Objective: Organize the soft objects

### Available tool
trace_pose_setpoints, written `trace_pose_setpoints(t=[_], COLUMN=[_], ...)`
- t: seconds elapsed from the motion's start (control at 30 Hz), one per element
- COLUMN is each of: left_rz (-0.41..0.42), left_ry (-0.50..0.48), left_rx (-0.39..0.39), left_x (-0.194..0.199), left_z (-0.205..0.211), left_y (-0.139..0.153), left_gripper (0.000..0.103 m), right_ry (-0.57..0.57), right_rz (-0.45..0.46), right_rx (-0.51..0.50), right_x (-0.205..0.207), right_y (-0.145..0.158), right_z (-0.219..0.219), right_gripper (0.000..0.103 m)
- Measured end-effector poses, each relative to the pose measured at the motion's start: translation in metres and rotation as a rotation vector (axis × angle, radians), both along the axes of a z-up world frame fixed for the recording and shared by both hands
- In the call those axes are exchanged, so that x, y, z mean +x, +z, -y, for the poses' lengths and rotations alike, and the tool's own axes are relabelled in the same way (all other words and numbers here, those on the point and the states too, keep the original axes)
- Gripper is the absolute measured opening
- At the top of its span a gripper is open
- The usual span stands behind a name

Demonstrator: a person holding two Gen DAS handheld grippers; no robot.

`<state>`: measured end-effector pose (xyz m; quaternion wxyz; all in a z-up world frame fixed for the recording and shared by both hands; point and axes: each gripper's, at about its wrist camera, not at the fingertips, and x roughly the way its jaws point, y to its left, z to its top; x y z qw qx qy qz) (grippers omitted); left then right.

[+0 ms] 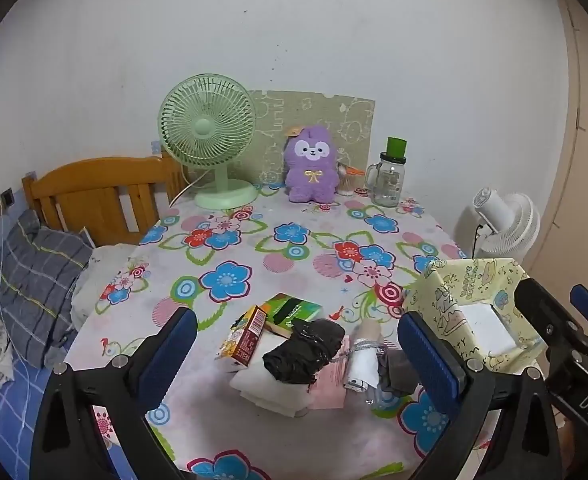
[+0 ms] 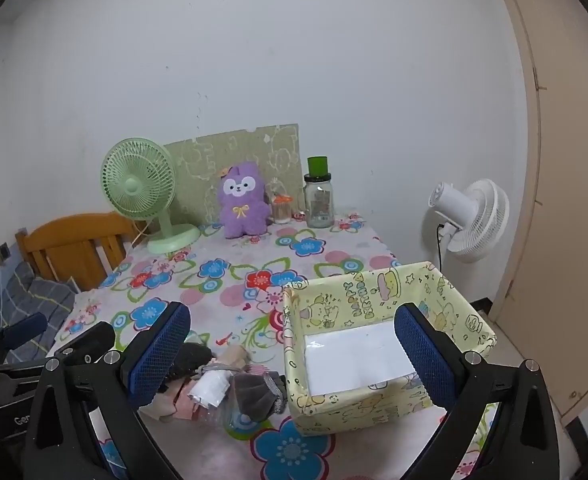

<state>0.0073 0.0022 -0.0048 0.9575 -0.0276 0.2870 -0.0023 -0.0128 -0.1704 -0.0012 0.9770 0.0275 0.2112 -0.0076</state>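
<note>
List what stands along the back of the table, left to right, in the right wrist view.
Green fan → purple plush toy → small jar with an orange lid → glass jar with a green cap. The white fan stands off the table, further right.

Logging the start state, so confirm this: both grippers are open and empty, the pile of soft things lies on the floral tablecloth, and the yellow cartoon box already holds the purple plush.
One detail is wrong: the yellow cartoon box holds no plush; the right wrist view shows only its bare white bottom. The purple plush sits at the table's far edge beside the green fan. The rest stands: left gripper and right gripper are open and empty, and the pile of soft things lies on the floral tablecloth.
</note>
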Motion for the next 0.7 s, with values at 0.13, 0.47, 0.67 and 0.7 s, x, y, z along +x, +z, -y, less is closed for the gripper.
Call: trace_pose_setpoints(t=[0.13,0.47,0.67,0.7], left_rz=[0.014,0.053,0.078,0.078], left_ry=[0.001,0.002,0.005,0.005], left_rx=[0.013,0.034,0.053,0.053], left_x=[-0.0034,-0.0049,-0.0081,-0.0081], left_z=[0.0036,0.0047,0.0070,0.0070], left_y=[-0.0012,0.0015,0.0009,0.0010], left_gripper=[0.100,0.098,0.098,0.098], right_ry=[-0.002,-0.008,-0.011,-0.012], right_rz=[-0.006,-0.011,-0.011,-0.012], right_rx=[0.000,-0.003,-0.004,-0.004], right_x=[0.0030,0.0033,0.0032,0.0035], right_y=[-0.0046,-0.0036,-0.0031,-0.0027], right_z=[-0.0021,-0.0020,-0.0018,-0.0017], right_gripper=[0.103,0.103,0.103,0.103])
